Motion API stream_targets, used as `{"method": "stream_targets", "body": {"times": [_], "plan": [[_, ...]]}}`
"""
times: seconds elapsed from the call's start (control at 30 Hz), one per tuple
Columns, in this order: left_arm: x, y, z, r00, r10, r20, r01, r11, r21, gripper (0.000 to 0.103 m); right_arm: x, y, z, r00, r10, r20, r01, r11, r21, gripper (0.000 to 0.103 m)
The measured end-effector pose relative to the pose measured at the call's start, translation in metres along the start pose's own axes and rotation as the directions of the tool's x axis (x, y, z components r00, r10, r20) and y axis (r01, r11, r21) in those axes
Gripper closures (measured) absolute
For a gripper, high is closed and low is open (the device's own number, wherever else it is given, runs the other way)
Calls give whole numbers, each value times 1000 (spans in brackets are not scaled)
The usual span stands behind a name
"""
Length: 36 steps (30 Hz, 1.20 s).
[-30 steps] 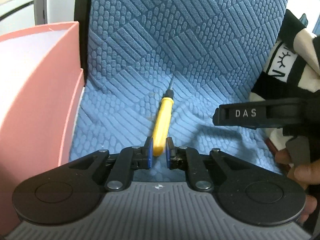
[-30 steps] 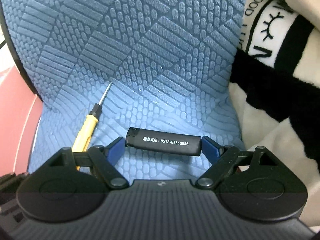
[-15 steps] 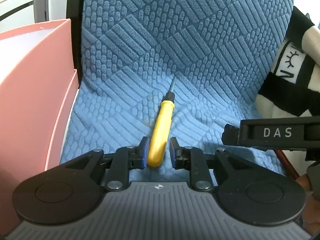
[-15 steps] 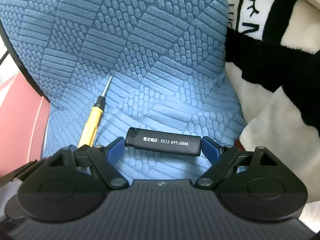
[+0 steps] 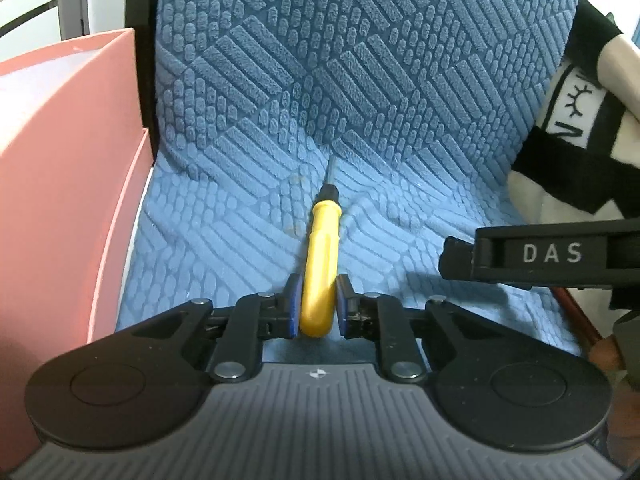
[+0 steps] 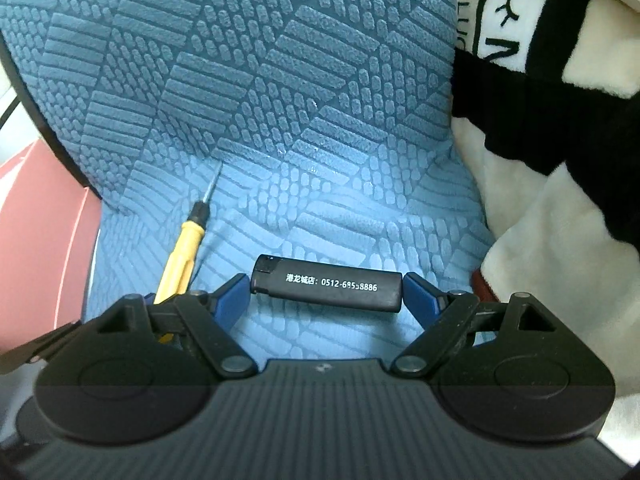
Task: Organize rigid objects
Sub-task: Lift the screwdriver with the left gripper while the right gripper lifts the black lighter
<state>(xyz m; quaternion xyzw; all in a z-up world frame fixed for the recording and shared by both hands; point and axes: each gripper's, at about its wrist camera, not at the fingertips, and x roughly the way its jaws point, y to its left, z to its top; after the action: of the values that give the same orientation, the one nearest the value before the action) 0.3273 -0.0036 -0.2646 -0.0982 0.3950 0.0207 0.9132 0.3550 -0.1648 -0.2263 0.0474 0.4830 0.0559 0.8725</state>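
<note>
A yellow-handled screwdriver (image 5: 322, 248) lies on the blue textured cushion (image 5: 360, 80) with its tip pointing away from me. My left gripper (image 5: 318, 304) straddles the butt end of the handle. Its jaws are closing and the blue pads touch both sides. In the right wrist view the same screwdriver (image 6: 186, 252) lies at the left. My right gripper (image 6: 326, 292) is shut on a black lighter (image 6: 326, 286) with white print, held lengthwise by its two ends just above the cushion. The right gripper's black body, marked DAS (image 5: 552, 254), shows at the right of the left wrist view.
A pink box (image 5: 60, 160) stands against the cushion's left edge. A black-and-cream plush blanket (image 6: 560, 160) is piled along the right side. A person's fingers (image 5: 604, 354) show at the right edge behind the right gripper.
The left jaws widened off the handle's end, slid a little further along the handle and narrowed onto it again. The right gripper kept the lighter and rolled slightly.
</note>
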Motion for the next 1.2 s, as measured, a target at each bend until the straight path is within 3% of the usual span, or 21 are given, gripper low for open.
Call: {"method": "stream_targets", "body": {"times": [0.67,0.93,1.2], "plan": [[-74,-12,-65,999,-21,-36,21,1000,3,83,-57,-13,-58,1000,-13,8,13,999,44,17],[-105,-17,-90,995,-59,-79,57,998,-31,83,-85,-18,-78,999,-5,35,3,998,63,17],[-126,-28,-110,991,-56,-120,56,998,-3,83,-101,-19,-102,999,12,31,-15,997,78,17]]}}
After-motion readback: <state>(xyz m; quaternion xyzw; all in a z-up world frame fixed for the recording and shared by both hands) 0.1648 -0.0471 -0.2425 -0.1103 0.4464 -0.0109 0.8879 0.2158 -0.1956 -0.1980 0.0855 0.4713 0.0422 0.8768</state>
